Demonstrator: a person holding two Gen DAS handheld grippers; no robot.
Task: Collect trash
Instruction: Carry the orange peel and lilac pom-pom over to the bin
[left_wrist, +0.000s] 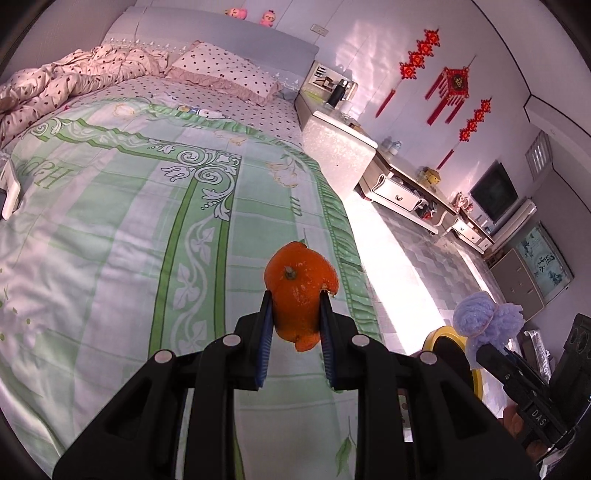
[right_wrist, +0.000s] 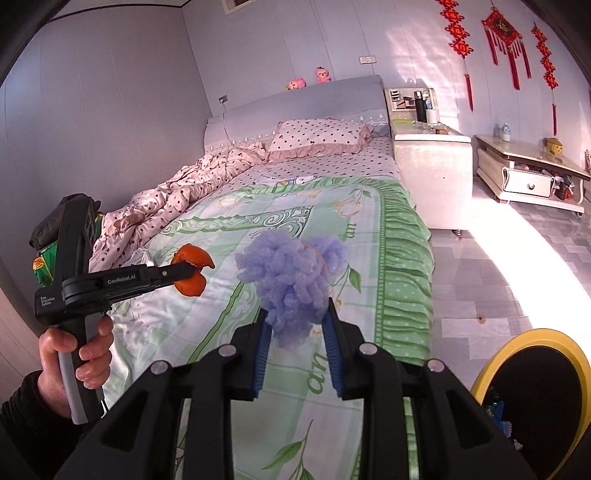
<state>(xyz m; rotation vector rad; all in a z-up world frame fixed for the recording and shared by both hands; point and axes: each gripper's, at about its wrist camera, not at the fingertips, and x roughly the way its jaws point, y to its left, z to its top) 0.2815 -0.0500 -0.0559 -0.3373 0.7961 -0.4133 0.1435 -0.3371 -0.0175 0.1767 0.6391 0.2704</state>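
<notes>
Right wrist view shows the bed (right_wrist: 258, 236) below both claws and the yellow-rimmed bin (right_wrist: 532, 339) on the floor at the right. I judge the step is carrying both pieces to the bin: move each claw above the black opening before loosening, the right one first because it is nearer. The right claw (right_wrist: 295, 332) is clamped on a foam wad (right_wrist: 288, 273), soft, purple and light, so it may cling. The left claw (left_wrist: 295, 314) pinches an orange peel (left_wrist: 297, 291), curled, with the stem showing, held above the bed.
</notes>
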